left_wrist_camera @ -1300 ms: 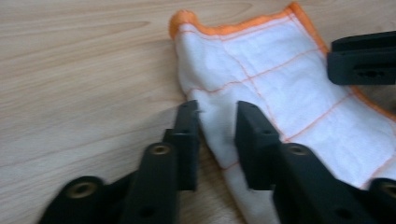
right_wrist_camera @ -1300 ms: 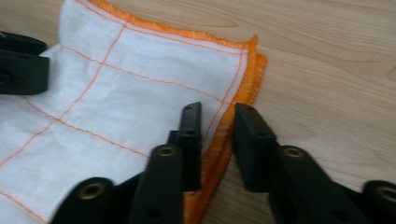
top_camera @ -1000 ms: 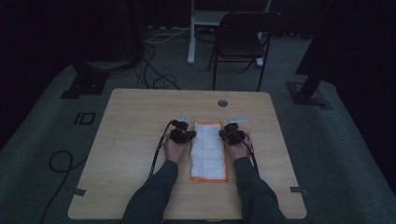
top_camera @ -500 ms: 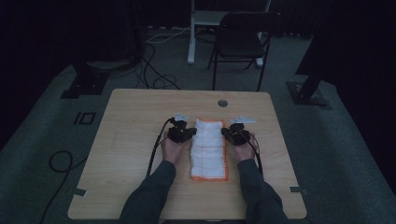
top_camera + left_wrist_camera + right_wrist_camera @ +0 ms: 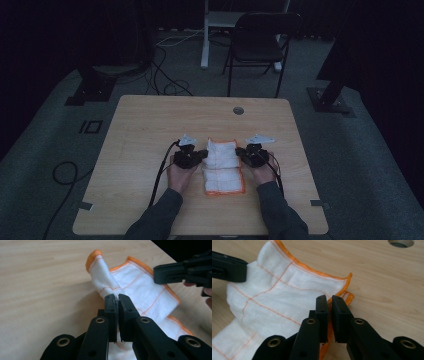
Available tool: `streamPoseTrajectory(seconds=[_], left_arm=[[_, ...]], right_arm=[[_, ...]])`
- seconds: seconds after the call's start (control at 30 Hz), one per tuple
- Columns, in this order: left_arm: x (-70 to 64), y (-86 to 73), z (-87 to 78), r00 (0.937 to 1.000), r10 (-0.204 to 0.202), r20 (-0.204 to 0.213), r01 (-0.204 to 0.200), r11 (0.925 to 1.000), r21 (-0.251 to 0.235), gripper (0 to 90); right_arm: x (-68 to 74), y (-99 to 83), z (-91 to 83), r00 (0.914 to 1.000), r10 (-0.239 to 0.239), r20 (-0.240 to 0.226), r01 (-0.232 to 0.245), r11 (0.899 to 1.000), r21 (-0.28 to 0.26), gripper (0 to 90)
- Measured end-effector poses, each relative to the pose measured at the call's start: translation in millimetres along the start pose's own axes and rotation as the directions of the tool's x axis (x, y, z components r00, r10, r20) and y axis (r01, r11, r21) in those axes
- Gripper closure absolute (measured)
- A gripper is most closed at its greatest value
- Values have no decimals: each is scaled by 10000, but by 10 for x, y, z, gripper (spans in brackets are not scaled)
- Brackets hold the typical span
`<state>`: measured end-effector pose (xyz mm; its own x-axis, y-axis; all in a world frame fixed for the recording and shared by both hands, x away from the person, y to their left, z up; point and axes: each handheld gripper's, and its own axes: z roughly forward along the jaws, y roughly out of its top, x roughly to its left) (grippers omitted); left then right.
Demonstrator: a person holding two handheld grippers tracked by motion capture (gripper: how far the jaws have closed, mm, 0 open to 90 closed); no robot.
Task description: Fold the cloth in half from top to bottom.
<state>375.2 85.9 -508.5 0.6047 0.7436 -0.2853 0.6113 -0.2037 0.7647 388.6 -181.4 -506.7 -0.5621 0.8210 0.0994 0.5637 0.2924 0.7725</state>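
Note:
A white cloth (image 5: 222, 167) with an orange hem lies on the wooden table (image 5: 145, 125), its far end lifted and bunched between both grippers. My left gripper (image 5: 202, 154) is shut on the cloth's left edge, and in the left gripper view the white cloth (image 5: 140, 290) rises in a fold from its jaws (image 5: 117, 297). My right gripper (image 5: 241, 151) is shut on the right edge, and in the right gripper view the orange hem is pinched between its jaws (image 5: 329, 298) with the cloth (image 5: 284, 295) spreading leftward. Each view shows the other gripper (image 5: 185, 271) (image 5: 228, 270) at the opposite edge.
A round cable hole (image 5: 238, 110) (image 5: 400, 243) sits in the table beyond the cloth. A black chair (image 5: 260, 42) stands behind the table's far edge. Bare wood surrounds the cloth on all sides.
Both grippers have drawn toward the person, bringing the cloth's far end with them. The cloth now reaches less far across the table.

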Motion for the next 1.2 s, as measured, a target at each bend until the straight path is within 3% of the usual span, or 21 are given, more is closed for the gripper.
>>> streamPoseTrajectory(seconds=[0.07,0.23,0.47,0.73,0.8,0.9,1.07,1.2], left_arm=[[-47,-71,0,9999,163,-6,-163,9997,204,866],[-95,-238,16,9999,125,-35,-123,9981,596,859],[-105,-307,42,9986,451,-288,-429,9965,714,843],[-32,-267,112,9973,601,-416,-567,9954,774,817],[-34,-232,99,9969,525,-584,-479,9958,780,745],[4,-184,44,9983,325,-480,-301,9983,493,654],[54,-57,28,9986,100,-516,-95,9999,92,603],[92,40,109,9982,-137,-577,137,9999,-3,572]], right_arm=[[20,-51,4,10000,-55,-74,56,9998,209,841],[67,-147,-15,9997,-179,-174,187,9988,464,840],[99,-260,-10,9995,-102,-306,126,9967,806,838],[105,-287,6,9993,57,-360,-20,9947,1023,826],[85,-273,0,9997,121,-235,-100,9961,879,728],[27,-235,-17,9992,371,-121,-363,9973,631,701],[-20,-133,25,9979,643,112,-646,9974,330,685],[-42,-69,164,9963,790,324,-806,9956,482,663]])
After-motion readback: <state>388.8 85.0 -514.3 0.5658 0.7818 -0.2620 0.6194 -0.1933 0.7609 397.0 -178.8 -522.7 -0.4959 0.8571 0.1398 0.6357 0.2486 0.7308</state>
